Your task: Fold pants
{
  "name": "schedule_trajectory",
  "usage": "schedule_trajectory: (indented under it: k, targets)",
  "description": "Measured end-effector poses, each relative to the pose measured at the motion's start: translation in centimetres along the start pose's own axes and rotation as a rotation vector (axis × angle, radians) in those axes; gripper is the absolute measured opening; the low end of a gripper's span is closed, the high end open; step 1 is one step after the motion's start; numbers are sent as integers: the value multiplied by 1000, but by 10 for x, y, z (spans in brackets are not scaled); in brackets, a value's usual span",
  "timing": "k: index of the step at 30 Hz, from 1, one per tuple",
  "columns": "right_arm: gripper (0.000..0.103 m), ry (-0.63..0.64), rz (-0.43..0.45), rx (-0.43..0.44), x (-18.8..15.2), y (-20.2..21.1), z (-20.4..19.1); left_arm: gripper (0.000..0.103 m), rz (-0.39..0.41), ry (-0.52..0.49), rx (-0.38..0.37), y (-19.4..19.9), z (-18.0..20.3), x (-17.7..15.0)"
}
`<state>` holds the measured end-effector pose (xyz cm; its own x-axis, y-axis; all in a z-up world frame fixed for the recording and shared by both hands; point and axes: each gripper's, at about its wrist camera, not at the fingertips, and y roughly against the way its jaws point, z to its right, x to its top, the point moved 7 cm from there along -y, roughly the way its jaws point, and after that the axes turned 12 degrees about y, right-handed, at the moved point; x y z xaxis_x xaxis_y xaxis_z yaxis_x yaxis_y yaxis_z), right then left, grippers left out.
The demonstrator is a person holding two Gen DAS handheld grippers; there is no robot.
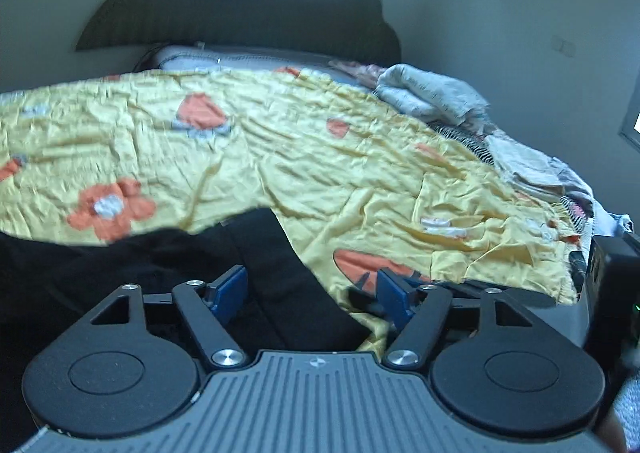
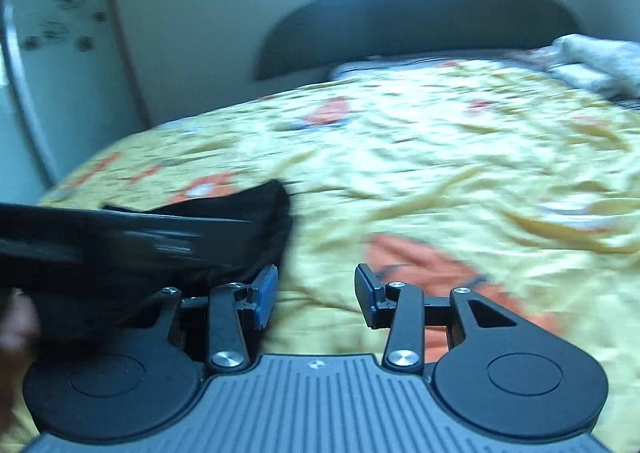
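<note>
The black pants (image 1: 168,265) lie on the yellow flowered bedspread (image 1: 280,141) at the near left of the bed. My left gripper (image 1: 312,293) is open, its blue pads apart just above the pants' right part, holding nothing. In the right wrist view the pants (image 2: 224,229) show as a dark blurred heap at the left. My right gripper (image 2: 316,297) is open and empty over the bedspread (image 2: 440,173), just right of the pants. The other gripper (image 2: 100,233) crosses the left side as a black blur.
A pile of light and striped clothes (image 1: 452,101) lies along the bed's far right side. A dark scalloped headboard (image 1: 248,5) stands at the back against the wall. A pale wardrobe (image 2: 52,53) stands left of the bed.
</note>
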<state>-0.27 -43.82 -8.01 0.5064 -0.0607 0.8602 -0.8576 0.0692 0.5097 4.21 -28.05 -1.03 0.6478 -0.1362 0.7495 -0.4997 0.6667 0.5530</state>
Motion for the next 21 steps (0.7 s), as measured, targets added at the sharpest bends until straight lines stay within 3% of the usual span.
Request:
schedule_trajectory:
  k: [3, 5, 7, 10, 14, 15, 16, 17, 21]
  targets:
    - [45, -93, 52, -31, 6, 11, 21, 82, 49, 1, 74, 13, -25, 15]
    - [50, -167, 100, 47, 17, 12, 24, 82, 63, 38, 161, 15, -55, 26]
    - [64, -213, 131, 150, 30, 4, 18, 81, 61, 102, 254, 14, -92, 36]
    - [66, -251, 122, 278, 47, -26, 0, 79, 33, 171, 345, 14, -134, 45]
    - [65, -253, 59, 368, 59, -66, -21, 79, 20, 180, 421, 16, -163, 49]
    - [50, -249, 51, 382, 60, -73, -25, 79, 18, 179, 427, 17, -165, 49]
    - [27, -237, 39, 389, 60, -78, -28, 79, 14, 179, 429, 16, -165, 48]
    - [20, -215, 20, 375, 59, -82, -30, 79, 7, 179, 430, 15, -167, 47]
    - [13, -58, 8, 260, 54, -74, -35, 81, -12, 164, 432, 7, -166, 41]
